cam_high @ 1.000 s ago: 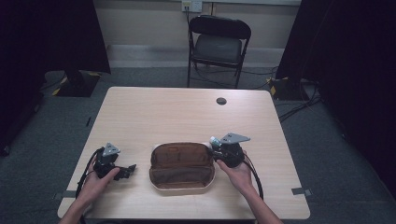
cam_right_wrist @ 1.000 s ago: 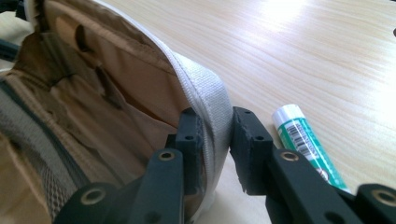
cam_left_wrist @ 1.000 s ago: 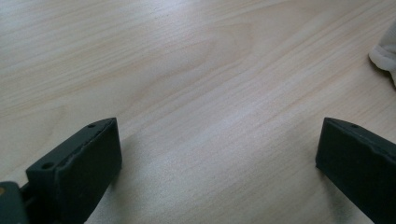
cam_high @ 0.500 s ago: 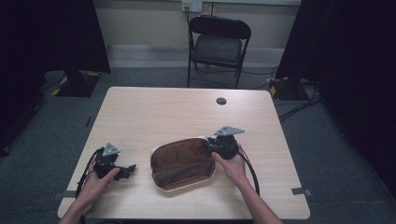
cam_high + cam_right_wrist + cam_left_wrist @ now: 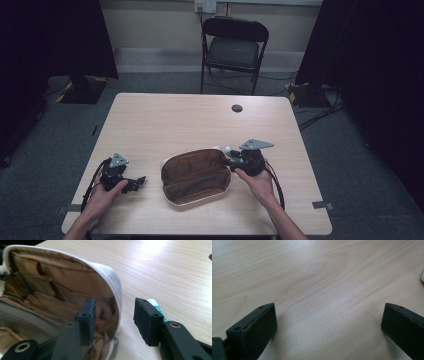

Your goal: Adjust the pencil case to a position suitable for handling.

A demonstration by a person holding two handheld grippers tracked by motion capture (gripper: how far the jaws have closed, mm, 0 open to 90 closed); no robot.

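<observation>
Worked at a pale, wood-grain table (image 5: 200, 125) with rounded corners and a small dark round disc (image 5: 237, 108) set near its far edge. Stood on grey carpet (image 5: 350, 165), marked with short strips of tape beside the near table corners. Faced a black folding chair (image 5: 234, 50) pushed up behind the far edge, against a cream wall with a white outlet plate (image 5: 205, 6) at the top. Hung with black curtains (image 5: 380, 75) on both sides, with cables (image 5: 320, 107) trailing over the floor at the right. Could not make out any writing or brand mark at this size.

Lay near the front edge, about midway across: an open pouch (image 5: 196, 175), white outside, brown fabric lining and pockets inside, tipped at a slant with its right end farther from the person.

Gripped in the left hand (image 5: 102, 192), resting on the table well left of the pouch: the left gripper (image 5: 328, 322), jaws spread wide and holding nothing, bare wood between them.

Held in the right hand (image 5: 257, 182), at the pouch's right end: the right gripper (image 5: 117, 317), jaws partly parted and straddling the white rim, one inside against the lining, the other outside and clear of the wall, not clamped. Lay just behind the outer jaw: a small white-and-teal item (image 5: 156, 306), too hidden to identify.
</observation>
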